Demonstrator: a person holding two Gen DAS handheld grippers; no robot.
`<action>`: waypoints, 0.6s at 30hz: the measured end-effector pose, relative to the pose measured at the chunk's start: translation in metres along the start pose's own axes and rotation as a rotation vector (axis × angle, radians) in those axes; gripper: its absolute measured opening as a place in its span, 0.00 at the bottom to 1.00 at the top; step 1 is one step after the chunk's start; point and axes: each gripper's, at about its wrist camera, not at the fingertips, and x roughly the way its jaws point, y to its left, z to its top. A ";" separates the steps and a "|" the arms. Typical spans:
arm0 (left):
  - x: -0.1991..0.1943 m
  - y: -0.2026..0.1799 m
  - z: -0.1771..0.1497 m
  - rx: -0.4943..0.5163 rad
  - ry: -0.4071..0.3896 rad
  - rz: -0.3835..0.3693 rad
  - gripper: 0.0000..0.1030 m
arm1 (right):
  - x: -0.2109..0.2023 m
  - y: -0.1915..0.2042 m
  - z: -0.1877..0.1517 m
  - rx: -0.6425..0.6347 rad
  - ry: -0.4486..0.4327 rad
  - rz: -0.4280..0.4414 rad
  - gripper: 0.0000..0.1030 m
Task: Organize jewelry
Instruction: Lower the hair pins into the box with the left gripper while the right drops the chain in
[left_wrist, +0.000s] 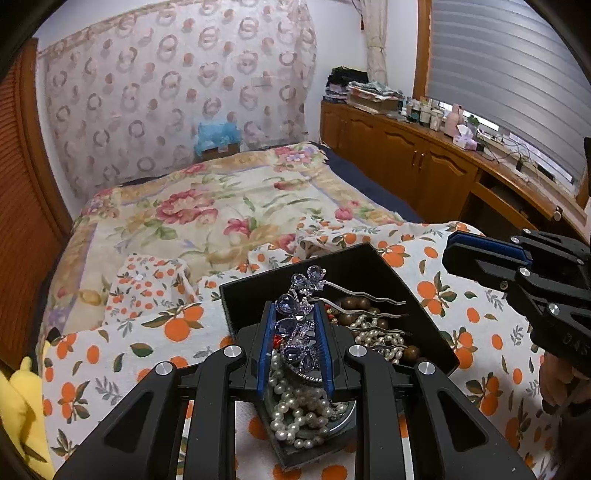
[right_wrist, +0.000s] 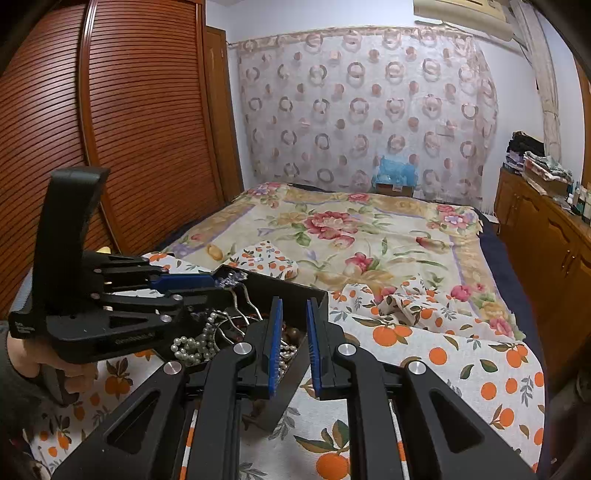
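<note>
My left gripper (left_wrist: 295, 310) is shut on a purple crystal hairpin (left_wrist: 295, 328), whose wavy silver prongs point right. It hangs just above an open black box (left_wrist: 424, 325) on the bed. The box holds pearl strands (left_wrist: 295, 410), brown wooden beads (left_wrist: 354, 304) and more metal pins. In the right wrist view, the left gripper (right_wrist: 208, 284) reaches in from the left over the box (right_wrist: 295, 291), with the hairpin's crystals (right_wrist: 231, 278) at its tip. My right gripper (right_wrist: 293, 301) hovers by the box's right side, nearly closed with only a narrow gap and nothing in it. It also shows at the right (left_wrist: 450, 251).
The box rests on an orange-print cloth (left_wrist: 461, 295) spread over a floral bedspread (left_wrist: 221, 206). A wooden cabinet (left_wrist: 424, 162) with clutter on top runs along the right, and a slatted wardrobe (right_wrist: 129, 129) stands on the left. Something yellow (left_wrist: 22, 406) lies at the bed's left edge.
</note>
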 end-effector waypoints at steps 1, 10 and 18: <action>0.001 0.000 0.001 0.000 0.002 -0.001 0.19 | 0.000 0.000 0.000 0.000 0.000 -0.001 0.15; 0.001 -0.001 0.001 0.000 0.004 -0.011 0.20 | -0.008 0.004 0.003 -0.013 -0.002 -0.015 0.15; -0.032 0.003 -0.015 -0.027 -0.037 -0.036 0.28 | -0.016 0.010 0.004 -0.028 -0.003 -0.018 0.14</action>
